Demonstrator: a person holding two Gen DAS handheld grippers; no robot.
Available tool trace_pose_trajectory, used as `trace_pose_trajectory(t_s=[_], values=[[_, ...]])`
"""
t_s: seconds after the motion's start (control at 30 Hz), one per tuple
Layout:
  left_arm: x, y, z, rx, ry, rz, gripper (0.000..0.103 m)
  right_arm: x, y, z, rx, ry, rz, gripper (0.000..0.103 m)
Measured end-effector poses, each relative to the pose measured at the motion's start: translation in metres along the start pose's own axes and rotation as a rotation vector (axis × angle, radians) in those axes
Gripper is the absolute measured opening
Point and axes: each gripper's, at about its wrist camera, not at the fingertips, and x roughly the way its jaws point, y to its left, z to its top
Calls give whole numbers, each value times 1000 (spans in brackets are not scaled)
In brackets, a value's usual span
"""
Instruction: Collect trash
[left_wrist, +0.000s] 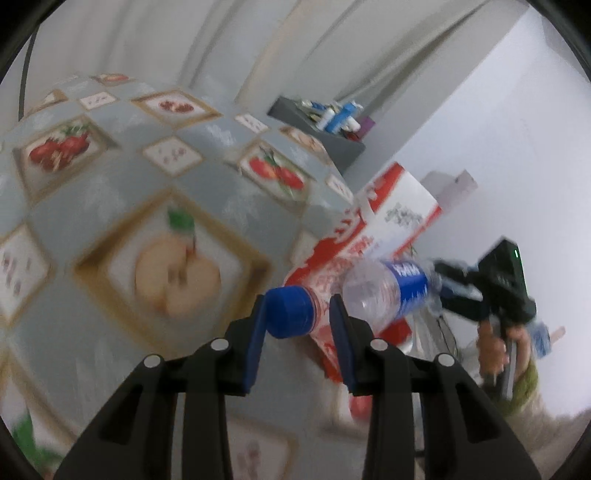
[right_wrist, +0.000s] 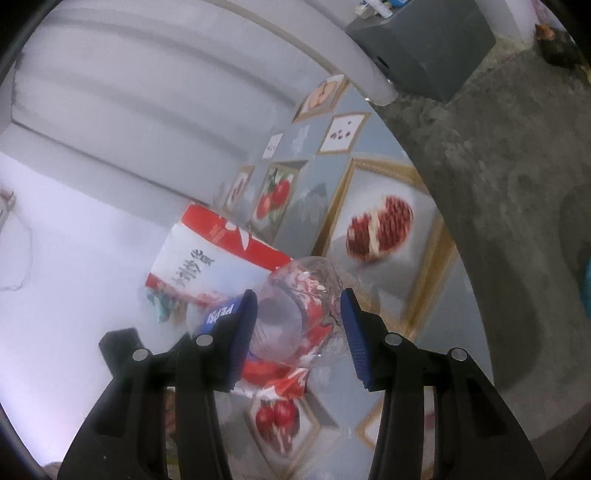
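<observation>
Clear plastic Pepsi bottle (left_wrist: 384, 291), empty, blue cap (left_wrist: 290, 312) on, blue label, lying roughly level in the air, cap end toward 9 o'clock in the left wrist view, base toward 3 o'clock.

The bench (left_wrist: 110, 192) wears a grey-blue cloth printed with framed fruit pictures: apples, pomegranates, red berries. From the left tongs' (left_wrist: 295, 314) view it spreads ahead and to their left, its edge falling away on their right. A red-and-white carton (right_wrist: 207, 254) stands at that edge, ahead of the right tongs (right_wrist: 299, 321). Whether the carton rests on the bench or just beside it cannot be told.
</observation>
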Motion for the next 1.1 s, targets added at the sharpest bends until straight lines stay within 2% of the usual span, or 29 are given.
trace_pose_trajectory(t_s=[0.1,0.2,0.27,0.37,0.5,0.7,0.83,1.07,1.1], values=[[-12,-12,-35,3,55,-43,33,-4,-3,-6,10,-20,-15,44],[-17,-23,-65,-29,122,-117,33,-6,-10,-6,81,-43,-6,48],[-22,-32,-77,-15,125,-138,33,-13,-14,-8,124,-86,-10,50],[-34,-43,-84,34,90,-132,33,-33,-21,-17,204,-176,40,54],[-52,-41,-64,78,-29,-72,33,-49,-17,-40,233,-207,72,57],[-47,-12,-11,-15,-186,23,35,-35,-16,-63,297,-165,104,59],[-27,14,19,-107,-191,18,37,-22,-14,-69,317,-136,123,60],[-8,35,33,-183,-167,5,37,-9,-15,-64,325,-131,119,62],[-6,37,35,-187,-163,10,38,-18,-16,-69,329,-131,119,62]])
